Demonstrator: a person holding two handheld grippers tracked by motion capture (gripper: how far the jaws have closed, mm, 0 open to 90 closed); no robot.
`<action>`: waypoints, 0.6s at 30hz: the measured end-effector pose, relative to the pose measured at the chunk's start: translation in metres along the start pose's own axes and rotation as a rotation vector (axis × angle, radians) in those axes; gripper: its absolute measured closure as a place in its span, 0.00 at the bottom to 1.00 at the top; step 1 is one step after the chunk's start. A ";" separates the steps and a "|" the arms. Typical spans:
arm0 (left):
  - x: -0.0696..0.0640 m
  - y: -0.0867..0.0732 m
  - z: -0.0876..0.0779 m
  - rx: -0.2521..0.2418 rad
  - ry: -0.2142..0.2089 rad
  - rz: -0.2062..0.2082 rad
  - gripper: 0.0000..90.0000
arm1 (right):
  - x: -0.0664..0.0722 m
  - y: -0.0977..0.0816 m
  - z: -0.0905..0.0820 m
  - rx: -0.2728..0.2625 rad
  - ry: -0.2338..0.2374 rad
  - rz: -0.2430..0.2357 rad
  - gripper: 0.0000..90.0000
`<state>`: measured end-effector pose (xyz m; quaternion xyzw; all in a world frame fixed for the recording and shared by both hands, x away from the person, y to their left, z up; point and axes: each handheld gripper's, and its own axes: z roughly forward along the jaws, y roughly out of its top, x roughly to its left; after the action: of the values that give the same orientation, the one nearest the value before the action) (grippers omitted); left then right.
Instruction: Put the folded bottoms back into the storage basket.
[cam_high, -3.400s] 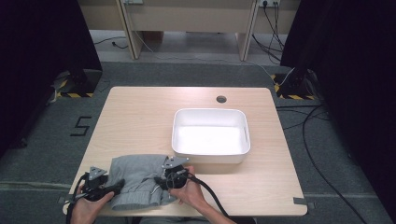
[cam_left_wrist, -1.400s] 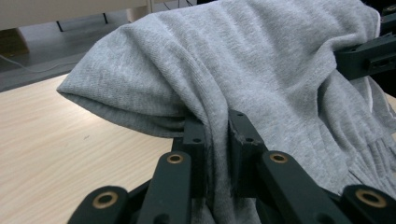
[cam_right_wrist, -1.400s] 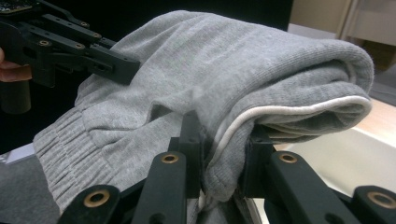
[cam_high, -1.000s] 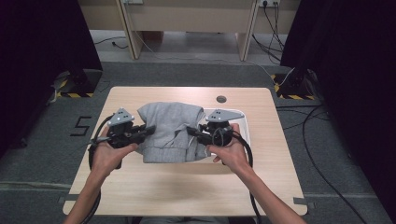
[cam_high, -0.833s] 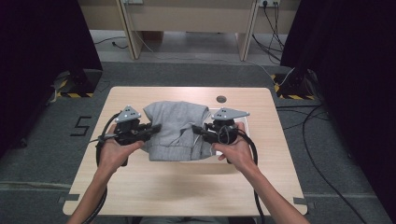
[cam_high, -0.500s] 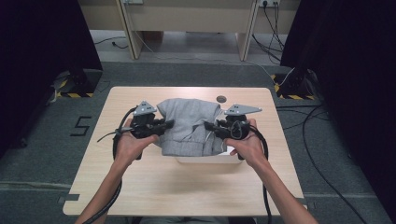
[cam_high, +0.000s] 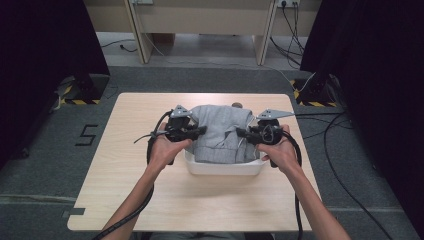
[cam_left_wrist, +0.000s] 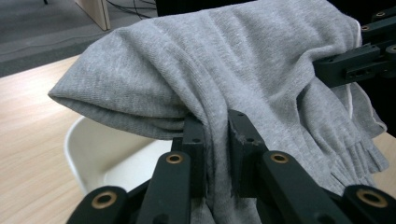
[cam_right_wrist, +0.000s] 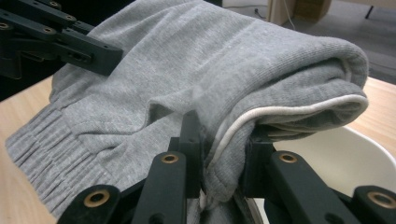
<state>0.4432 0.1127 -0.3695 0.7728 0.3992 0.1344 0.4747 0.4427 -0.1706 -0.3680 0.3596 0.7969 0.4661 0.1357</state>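
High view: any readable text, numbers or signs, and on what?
"5": black numeral marked on the grey floor left of the table.
Yellow-and-black hazard stripes: on the base of the stand at the far left, no wording; the same kind at the far right.
No print can be read on the grey garment, the white tub or the grippers.

Wooden table (cam_high: 125, 190) (floor marking (cam_high: 87, 135) beside)

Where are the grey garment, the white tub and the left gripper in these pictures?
grey garment (cam_high: 222, 131), high view, on the middle of its folded top.
white tub (cam_high: 225, 168), high view, on its near wall.
left gripper (cam_left_wrist: 215, 135), left gripper view, midway between its fingertips, on the cloth clamped there.
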 end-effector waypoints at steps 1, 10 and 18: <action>0.000 0.000 0.004 0.005 0.001 -0.001 0.87 | -0.003 -0.001 0.001 0.005 -0.005 0.003 0.84; 0.003 -0.006 0.032 0.038 0.016 -0.019 0.87 | -0.018 -0.011 0.014 0.051 -0.033 0.010 0.84; 0.003 -0.016 0.042 0.075 0.025 -0.012 0.86 | -0.023 -0.021 0.023 0.080 -0.034 0.021 0.84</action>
<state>0.4623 0.0921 -0.4050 0.7860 0.4144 0.1260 0.4412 0.4622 -0.1785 -0.4006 0.3811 0.8087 0.4290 0.1297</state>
